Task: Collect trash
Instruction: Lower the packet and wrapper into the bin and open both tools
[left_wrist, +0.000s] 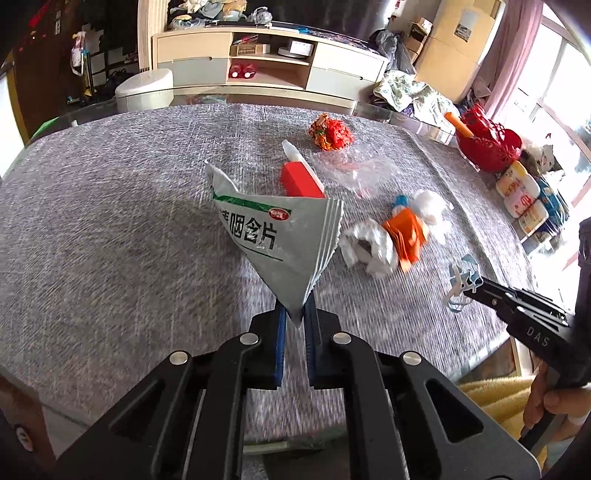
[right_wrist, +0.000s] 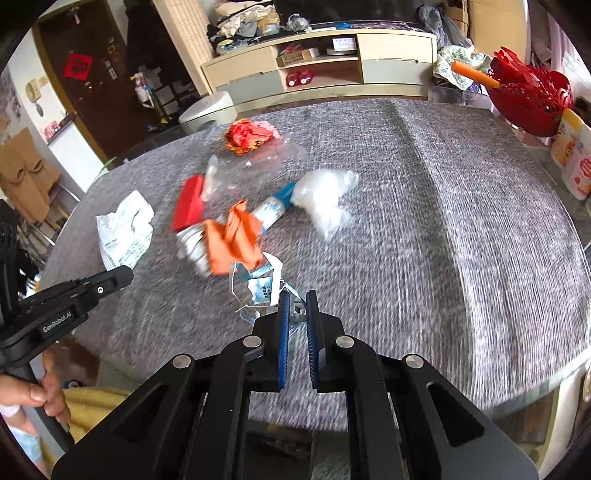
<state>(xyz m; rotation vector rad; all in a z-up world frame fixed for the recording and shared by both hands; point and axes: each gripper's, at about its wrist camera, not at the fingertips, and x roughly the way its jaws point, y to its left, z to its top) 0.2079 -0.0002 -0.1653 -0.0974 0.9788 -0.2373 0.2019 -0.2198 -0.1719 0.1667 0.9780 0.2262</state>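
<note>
Left tool (left_wrist: 294, 314) clenched on silver sachet (left_wrist: 275, 236)'s corner, right tool (right_wrist: 295, 302) gripping crumpled blue-white wrapper (right_wrist: 258, 286) at fingertips.

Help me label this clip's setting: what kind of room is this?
Most likely a lived-in home living or dining room. A low beige media cabinet with open shelves lines the far wall, a glass table under a grey woven cloth fills the foreground, and pink curtains hang beside a bright window.

A coarse, matt grey woven cloth (left_wrist: 110, 221) covers the table, on it a glossy foil sachet (left_wrist: 273, 236), crinkled clear plastic film (left_wrist: 354, 170) and what looks like white tissue (right_wrist: 325, 199).
</note>
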